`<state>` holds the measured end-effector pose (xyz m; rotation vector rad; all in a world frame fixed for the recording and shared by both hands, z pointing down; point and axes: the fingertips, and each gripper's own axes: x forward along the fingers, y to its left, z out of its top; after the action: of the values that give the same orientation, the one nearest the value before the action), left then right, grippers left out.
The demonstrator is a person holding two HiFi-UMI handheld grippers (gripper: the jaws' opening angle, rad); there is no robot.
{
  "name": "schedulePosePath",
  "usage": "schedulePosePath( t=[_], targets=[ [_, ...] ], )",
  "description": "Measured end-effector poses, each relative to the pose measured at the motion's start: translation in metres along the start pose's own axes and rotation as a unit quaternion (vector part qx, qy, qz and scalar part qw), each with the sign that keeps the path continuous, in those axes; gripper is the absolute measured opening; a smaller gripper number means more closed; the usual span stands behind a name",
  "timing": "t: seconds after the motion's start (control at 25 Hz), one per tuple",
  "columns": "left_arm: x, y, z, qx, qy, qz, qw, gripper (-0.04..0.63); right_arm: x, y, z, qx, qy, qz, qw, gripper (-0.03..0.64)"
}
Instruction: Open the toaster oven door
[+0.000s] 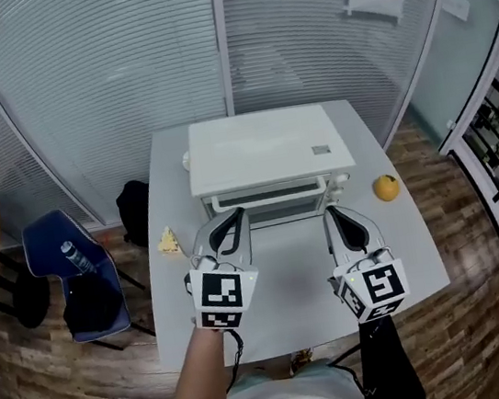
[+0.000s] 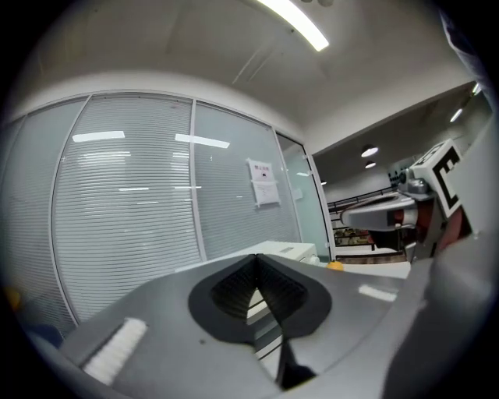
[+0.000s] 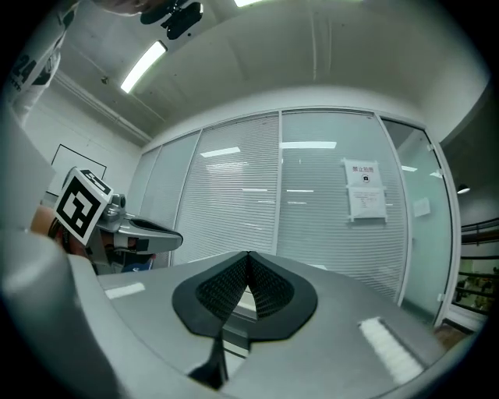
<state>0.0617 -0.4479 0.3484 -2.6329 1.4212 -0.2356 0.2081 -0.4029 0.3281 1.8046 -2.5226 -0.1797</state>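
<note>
The white toaster oven [image 1: 261, 150] stands at the back of the table, its door closed and its front bar handle [image 1: 273, 201] facing me. My left gripper [image 1: 234, 213] hovers just before the oven's lower left front, shut on nothing. My right gripper [image 1: 331, 211] is shut and empty too, by the oven's right front corner. In the left gripper view the tips of the left gripper [image 2: 255, 260] meet, and the oven [image 2: 285, 249] shows behind them. In the right gripper view the right gripper [image 3: 248, 256] is likewise closed, a sliver of oven [image 3: 246, 305] showing through the gap.
A yellow fruit [image 1: 386, 186] lies right of the oven, a small yellow piece [image 1: 169, 242] at its left. The pale table [image 1: 291, 290] ends near my body. A blue chair [image 1: 76, 285], a black bag [image 1: 135, 211] and glass walls with blinds [image 1: 100, 67] surround it.
</note>
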Motion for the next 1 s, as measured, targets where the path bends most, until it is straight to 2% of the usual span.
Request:
schedulePosePath(
  t=[0.16,0.4,1.0],
  targets=[
    [0.023,0.004,-0.01,0.0,0.015,0.036,0.9993,0.057,0.032,-0.024,-0.012,0.005,0.004,0.028,1.0,0.002],
    [0.053,0.003,-0.027,0.003,0.044,0.065,0.9969,0.057,0.065,-0.043,-0.039,0.007,0.027,0.067,0.997,0.002],
    [0.088,-0.006,-0.103,-0.042,0.134,0.068,0.9877,0.057,0.095,-0.057,-0.114,0.001,0.126,0.086,0.988,0.003]
  ],
)
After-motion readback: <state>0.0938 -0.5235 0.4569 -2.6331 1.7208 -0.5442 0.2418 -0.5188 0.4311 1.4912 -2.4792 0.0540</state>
